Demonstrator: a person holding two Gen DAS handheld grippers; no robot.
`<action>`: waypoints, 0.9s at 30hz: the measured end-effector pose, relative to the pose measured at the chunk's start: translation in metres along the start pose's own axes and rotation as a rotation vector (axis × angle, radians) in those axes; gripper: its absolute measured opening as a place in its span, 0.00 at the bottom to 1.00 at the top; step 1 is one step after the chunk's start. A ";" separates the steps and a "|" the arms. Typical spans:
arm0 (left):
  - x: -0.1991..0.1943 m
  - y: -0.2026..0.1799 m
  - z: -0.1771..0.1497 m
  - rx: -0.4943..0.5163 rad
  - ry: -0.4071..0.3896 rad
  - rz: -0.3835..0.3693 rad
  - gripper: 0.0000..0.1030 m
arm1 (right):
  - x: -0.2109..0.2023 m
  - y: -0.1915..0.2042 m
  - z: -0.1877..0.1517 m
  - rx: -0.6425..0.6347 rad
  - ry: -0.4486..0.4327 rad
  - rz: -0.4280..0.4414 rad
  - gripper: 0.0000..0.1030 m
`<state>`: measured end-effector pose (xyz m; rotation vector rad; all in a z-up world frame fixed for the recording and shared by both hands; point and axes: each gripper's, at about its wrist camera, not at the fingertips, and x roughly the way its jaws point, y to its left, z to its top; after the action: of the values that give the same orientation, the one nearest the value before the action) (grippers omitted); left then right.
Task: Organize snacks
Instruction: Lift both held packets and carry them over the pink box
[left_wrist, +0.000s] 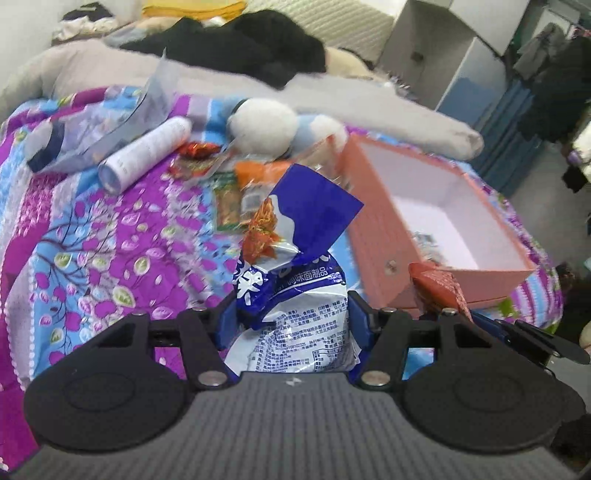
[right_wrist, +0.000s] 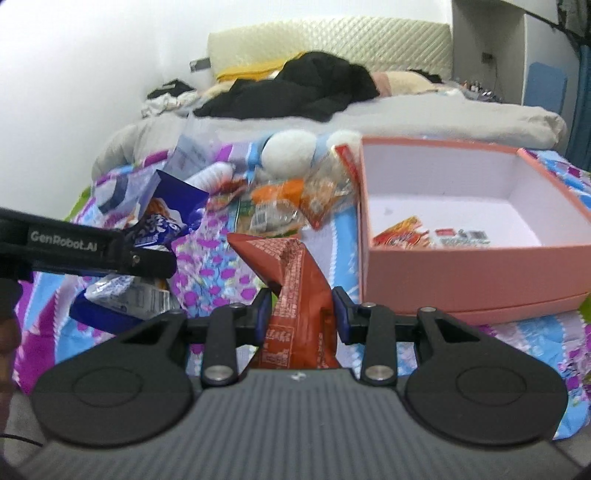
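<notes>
While the left gripper (left_wrist: 291, 317) has its jaws clenched on a blue bag (left_wrist: 295, 254) and the right gripper (right_wrist: 300, 314) grips a red packet (right_wrist: 295, 280), the pink box (right_wrist: 476, 271) lies far right, nearer the right hand.

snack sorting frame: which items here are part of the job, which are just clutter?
Job:
- blue-and-white snack bag, in the left gripper
- red-brown snack packet, in the right gripper
- pink box, a few packets inside
- loose snack packets on the bedspread

Clutter:
- white tube
- plush toy
- black clothes
</notes>
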<state>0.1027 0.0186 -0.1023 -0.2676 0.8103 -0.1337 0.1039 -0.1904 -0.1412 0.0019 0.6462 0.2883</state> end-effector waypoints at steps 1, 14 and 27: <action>-0.003 -0.002 0.001 0.002 -0.005 -0.007 0.63 | -0.004 -0.002 0.002 0.005 -0.009 -0.003 0.37; 0.019 -0.047 0.037 0.063 -0.021 -0.095 0.63 | -0.015 -0.044 0.021 0.079 -0.052 -0.085 0.37; 0.094 -0.105 0.095 0.127 0.010 -0.175 0.63 | 0.018 -0.101 0.063 0.116 -0.081 -0.175 0.37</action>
<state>0.2342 -0.0848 -0.0755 -0.2177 0.7843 -0.3493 0.1814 -0.2776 -0.1105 0.0671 0.5776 0.0813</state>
